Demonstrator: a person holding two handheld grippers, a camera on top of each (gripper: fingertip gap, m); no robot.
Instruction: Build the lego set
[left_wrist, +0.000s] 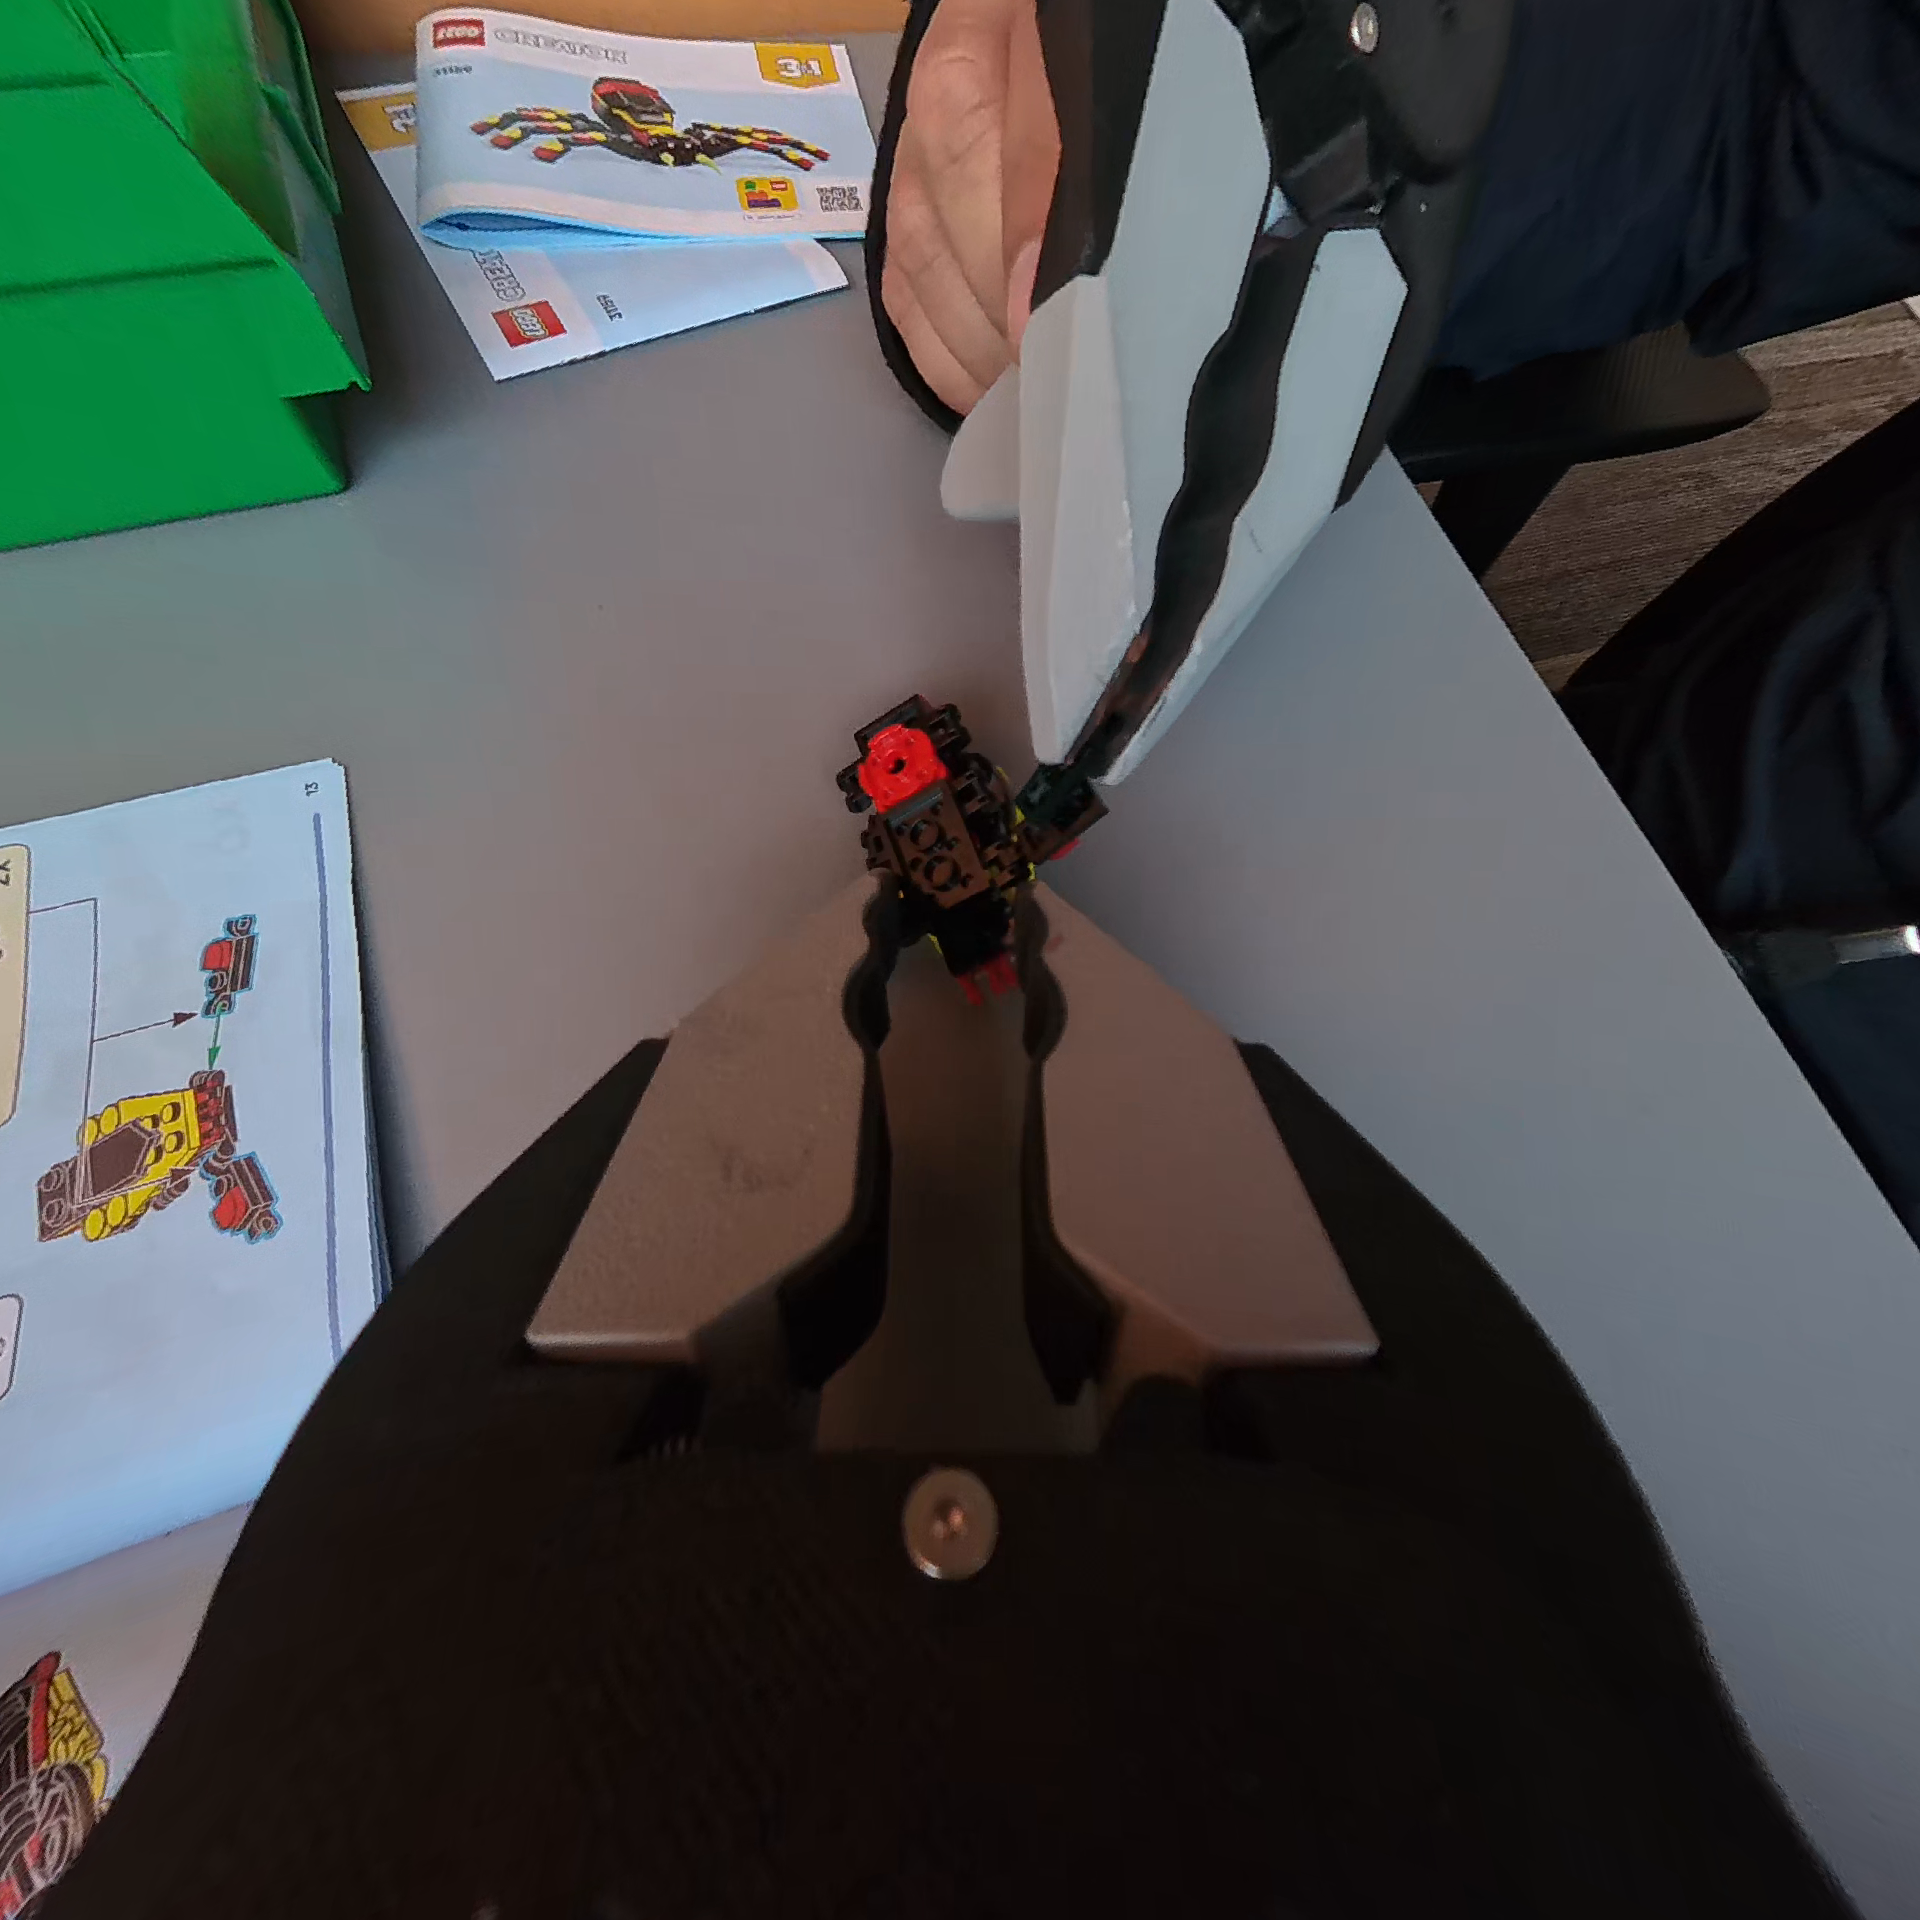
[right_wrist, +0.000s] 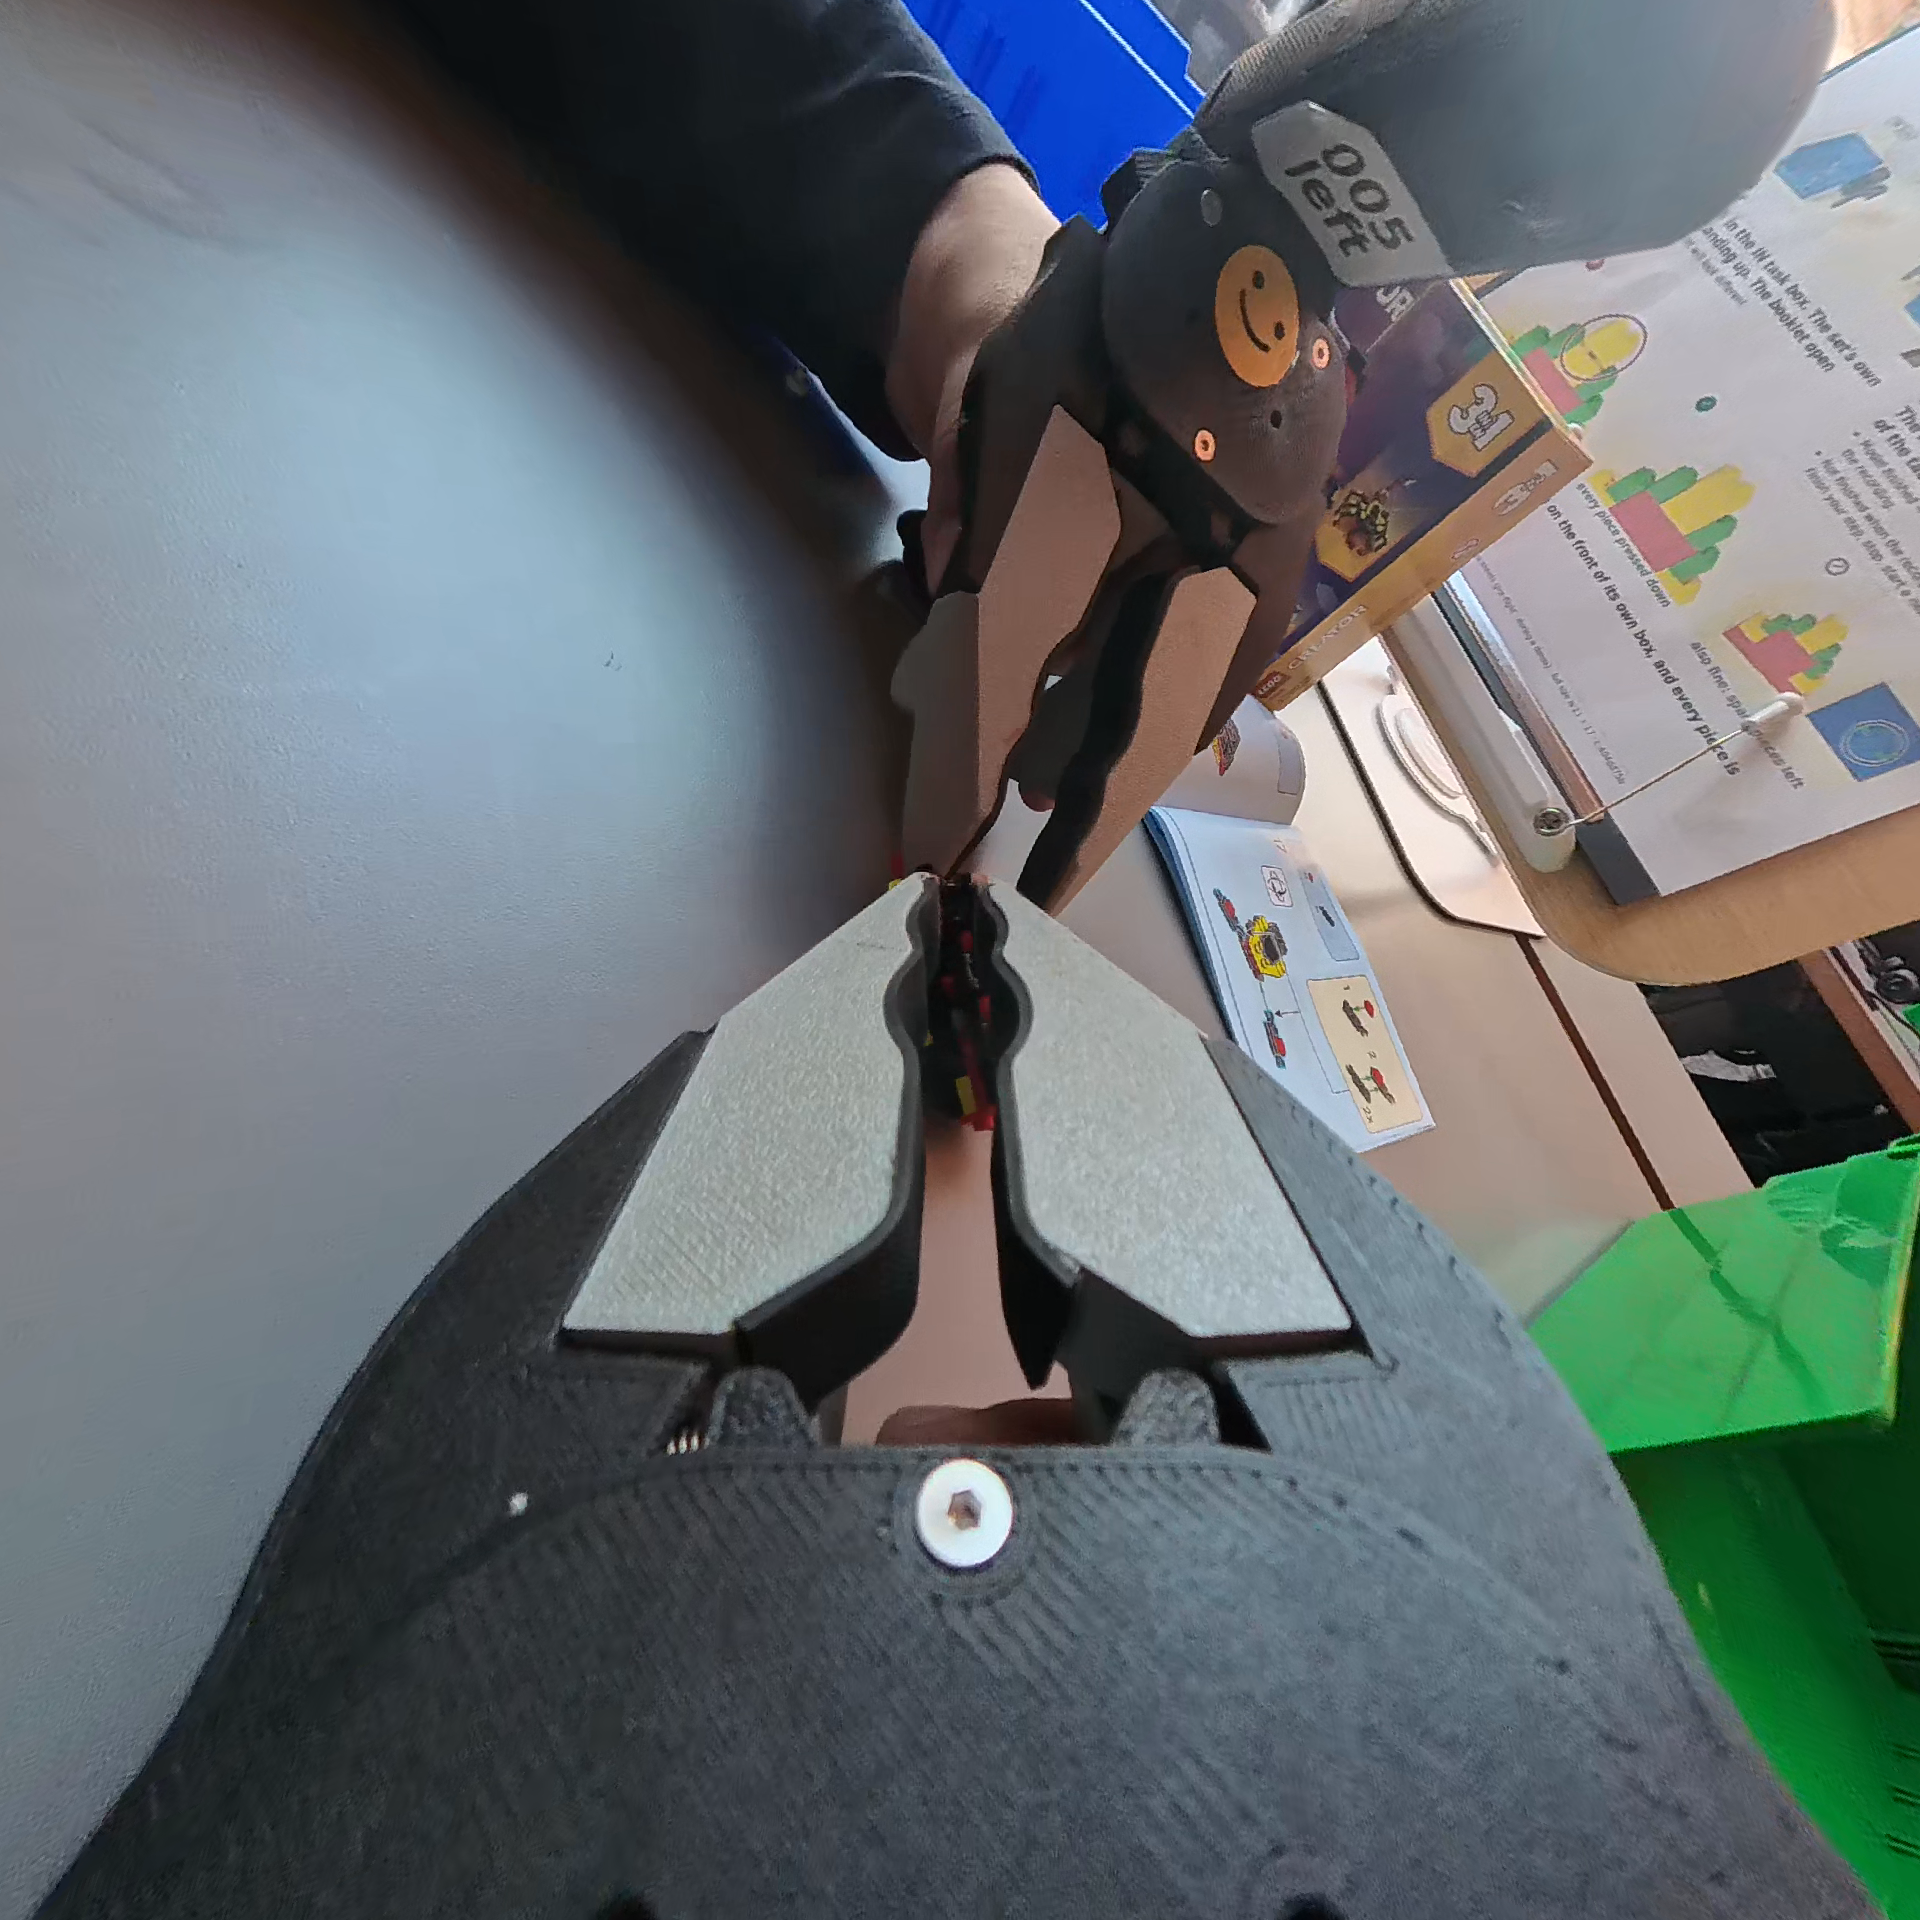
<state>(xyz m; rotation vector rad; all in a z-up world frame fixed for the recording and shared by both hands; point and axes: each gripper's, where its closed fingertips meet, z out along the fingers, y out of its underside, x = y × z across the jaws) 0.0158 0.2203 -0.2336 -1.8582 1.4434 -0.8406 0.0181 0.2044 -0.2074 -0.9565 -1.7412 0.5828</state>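
Observation:
In the left wrist view my left gripper (left_wrist: 951, 904) is shut on a small lego model (left_wrist: 930, 831) of brown, black and yellow bricks with a red round piece on top, held just above the grey table (left_wrist: 623, 623). My right gripper (left_wrist: 1070, 774) reaches in from the upper right, shut on a small black piece (left_wrist: 1060, 805) that touches the model's right side. In the right wrist view my right gripper (right_wrist: 956, 894) is nearly closed, with black, red and yellow bricks (right_wrist: 961, 977) showing in the narrow gap. The left gripper (right_wrist: 982, 868) meets it tip to tip.
An open instruction booklet (left_wrist: 177, 1091) lies at the left, and two more booklets (left_wrist: 634, 135) at the back. A green box (left_wrist: 156, 260) stands back left. The table edge (left_wrist: 1507, 644) runs close on the right. The set's box (right_wrist: 1434, 499) and an instruction board (right_wrist: 1714, 520) stand beyond. Both grippers' tips are close together, under 4 cm apart.

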